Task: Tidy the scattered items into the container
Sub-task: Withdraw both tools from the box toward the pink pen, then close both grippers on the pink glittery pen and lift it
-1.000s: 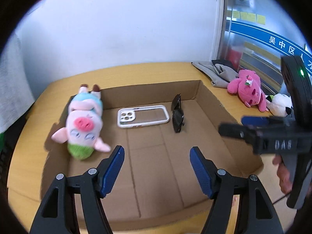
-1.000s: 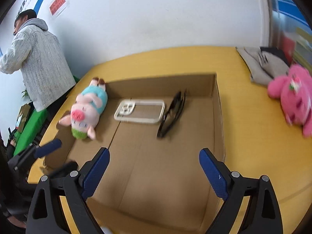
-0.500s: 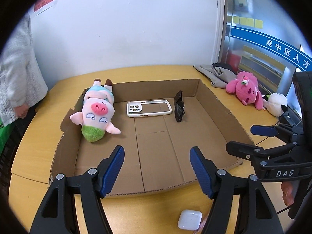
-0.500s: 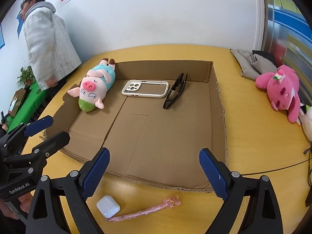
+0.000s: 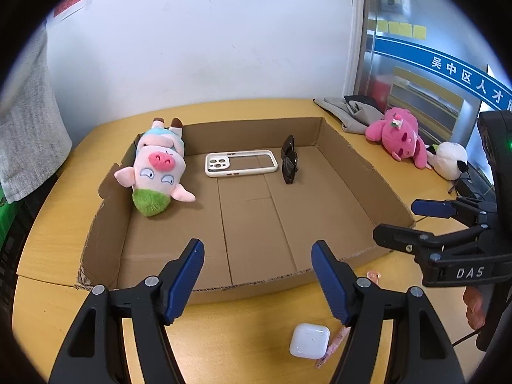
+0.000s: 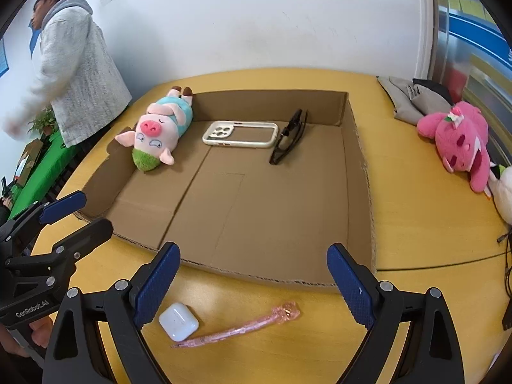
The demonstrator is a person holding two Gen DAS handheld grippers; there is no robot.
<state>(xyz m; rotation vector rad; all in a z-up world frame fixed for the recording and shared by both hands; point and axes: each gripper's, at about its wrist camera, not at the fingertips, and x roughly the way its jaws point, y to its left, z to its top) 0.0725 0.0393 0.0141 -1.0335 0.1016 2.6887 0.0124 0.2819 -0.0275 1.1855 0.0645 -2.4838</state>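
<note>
Earbud case (image 6: 178, 321) and pink pen (image 6: 238, 328) lie on the desk (image 6: 416, 224), outside the box (image 6: 358, 172), just short of its near wall. In the right wrist view the case sits just beside the right hand-held gripper (image 6: 254, 283)'s left finger, the pen running from the case's near side out to the middle of the finger gap, its ornament end toward the box. In the left wrist view the case (image 5: 309, 340) is low between the left hand-held gripper (image 5: 257, 276)'s fingers, nearer the right one; the pen (image 5: 332, 347) is mostly hidden behind that finger.

Both grippers: jaws wide apart, nothing between them. Each hovers on the near side of the box, aimed across it.

Box is a shallow open tray, low walls, near edge ragged. Already inside, all toward the far wall: pig plush (image 6: 160, 128) far left, leaning on the left wall; phone case (image 6: 240, 133) flat in the middle; sunglasses (image 6: 289, 137) just right of it, folded. The near half of the box floor is bare cardboard, directly ahead of both grippers.

Right of the box on the desk, well apart from it: grey cloth (image 6: 412, 99), pink plush (image 6: 460, 140), white plush (image 5: 448, 160) just past it. A cable (image 6: 448, 264) runs along the desk off the box's near right corner.

Bystander (image 6: 73, 64) stands off the desk's far-left edge.
</note>
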